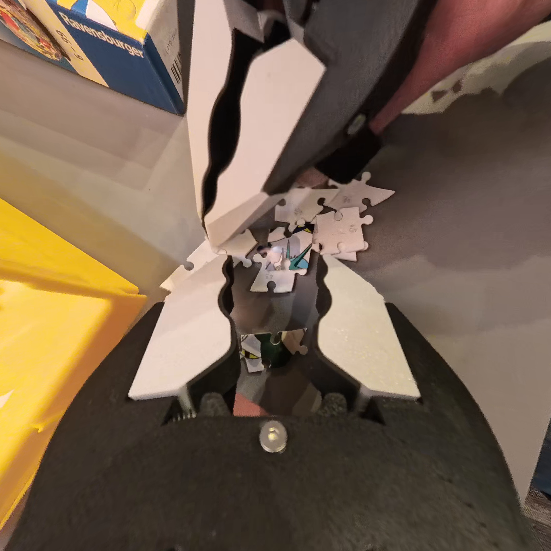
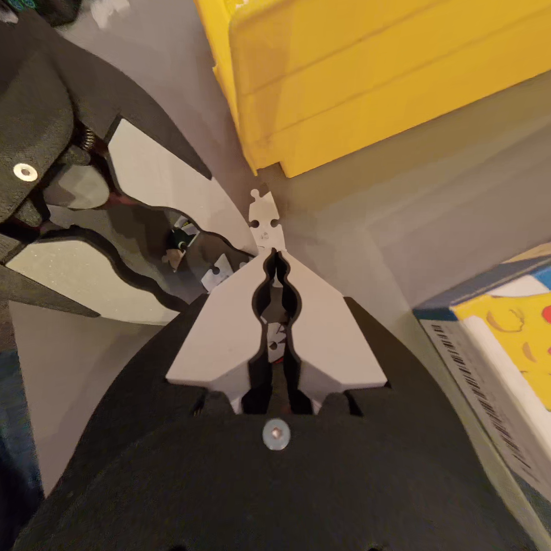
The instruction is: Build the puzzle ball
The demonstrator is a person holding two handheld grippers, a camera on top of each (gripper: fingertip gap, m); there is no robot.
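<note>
1. The table point(image 1: 447, 208) is grey and carries all the things.
2. A yellow bin point(image 2: 372, 89) stands at the far side in the right wrist view, and at the left point(image 1: 59, 328) in the left wrist view.
3. A blue and yellow puzzle box point(image 1: 119, 65) stands near the bin; in the right wrist view it is at the right edge point(image 2: 492, 357).
4. The left gripper point(image 1: 274, 268) has its jaws apart, with a wide gap. Between its fingers lies one printed puzzle piece point(image 1: 268, 348) on the table.
5. The right gripper point(image 2: 277, 253) has its jaws almost together, and the tips pinch the edge of a joined strip of white pieces point(image 2: 265, 220). This strip points toward the bin.
6. A small heap of loose pieces point(image 1: 322, 226) lies just beyond the left gripper's tips, most of them with the white back side up. The right gripper's tips point(image 1: 217, 238) touch this heap.
</note>
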